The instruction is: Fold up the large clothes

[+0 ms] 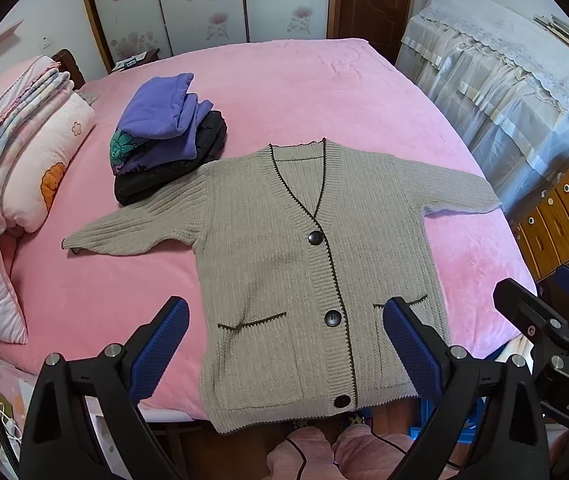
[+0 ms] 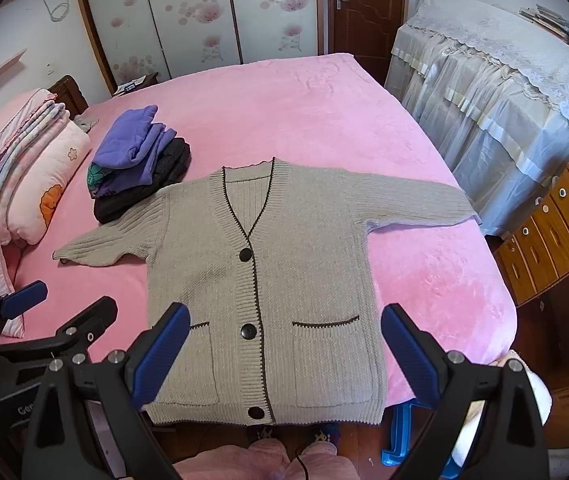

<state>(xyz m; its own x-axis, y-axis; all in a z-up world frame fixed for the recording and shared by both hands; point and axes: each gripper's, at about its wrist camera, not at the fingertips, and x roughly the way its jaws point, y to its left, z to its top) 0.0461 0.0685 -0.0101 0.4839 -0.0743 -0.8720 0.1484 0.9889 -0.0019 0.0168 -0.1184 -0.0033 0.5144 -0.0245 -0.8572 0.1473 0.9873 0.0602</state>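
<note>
The beige cardigan (image 1: 316, 280) lies flat, buttoned, sleeves out on the pink bed (image 1: 284, 88) — left gripper (image 1: 284, 348) and right gripper (image 2: 284, 356) both spread wide, empty

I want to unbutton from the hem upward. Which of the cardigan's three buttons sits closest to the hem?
The lowest button on the cardigan, just above the hem by the bed's near edge; the other two sit higher, at pocket level and below the V-neck.

From the bed's foot edge my two wrist cameras sit side by side, both angled steeply down and forward — the left one a little nearer — sharing the spread beige knitted cardigan (image 1: 308, 272) (image 2: 268, 288), the pink plush bedspread (image 1: 284, 92) (image 2: 292, 112) and the far floral wardrobe doors (image 1: 204, 4) (image 2: 188, 12).
</note>
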